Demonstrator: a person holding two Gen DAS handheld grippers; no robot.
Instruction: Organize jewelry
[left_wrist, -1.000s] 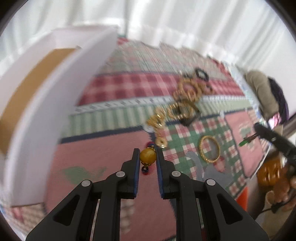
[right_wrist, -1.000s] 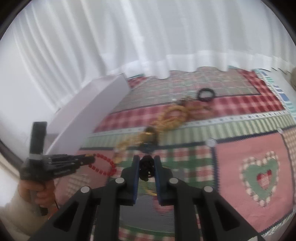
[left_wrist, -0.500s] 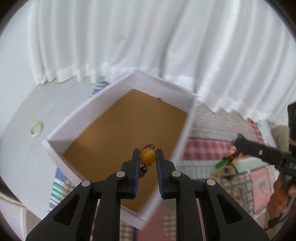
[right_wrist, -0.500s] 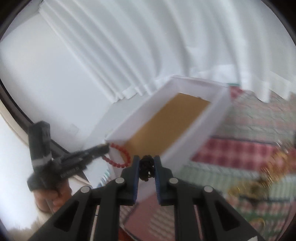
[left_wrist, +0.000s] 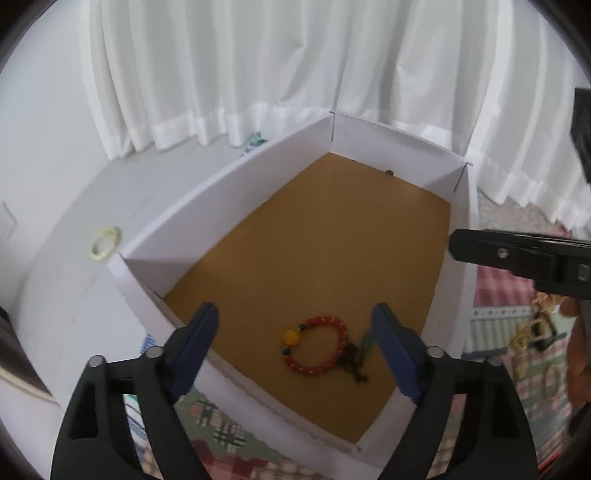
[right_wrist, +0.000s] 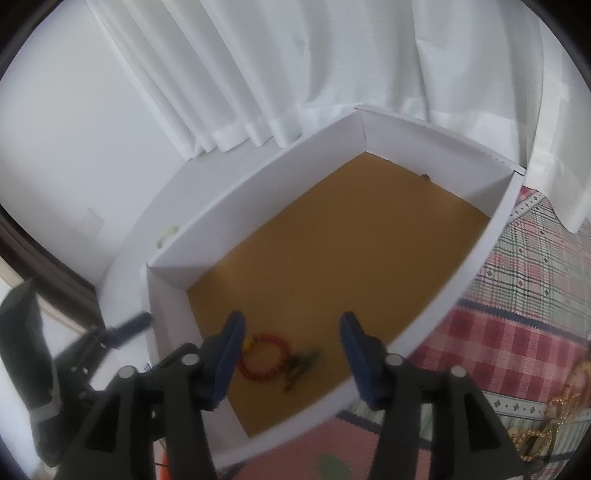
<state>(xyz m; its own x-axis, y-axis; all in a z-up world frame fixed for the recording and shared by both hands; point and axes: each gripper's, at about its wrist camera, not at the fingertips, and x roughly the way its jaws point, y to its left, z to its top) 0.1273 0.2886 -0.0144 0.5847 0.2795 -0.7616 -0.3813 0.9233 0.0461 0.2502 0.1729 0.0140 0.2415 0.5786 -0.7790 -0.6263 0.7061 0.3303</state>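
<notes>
Drop-off step, by the look of it — red beaded bracelet with one yellow bead (left_wrist: 314, 347) lying on the brown floor of the white-walled cardboard box (left_wrist: 229, 206), near its front wall, with a dark tangled piece with a green bit (left_wrist: 356, 360) touching its right side. Left gripper (left_wrist: 297, 347) spread wide above them, jaws just opened, nothing between the pads. Right gripper (right_wrist: 291, 350) likewise parted and empty, jaws just opened, hovering over the same corner.

Next, probably: back to the gold chains and rings (left_wrist: 535, 328) on the checked patchwork cloth (right_wrist: 517, 332) — small slippery links, so a careful pinch.

Hard to read: dark piece blurred in the right view; the gold pile cut off at the frame edge; a tiny dark speck by the far wall, unidentifiable.
</notes>
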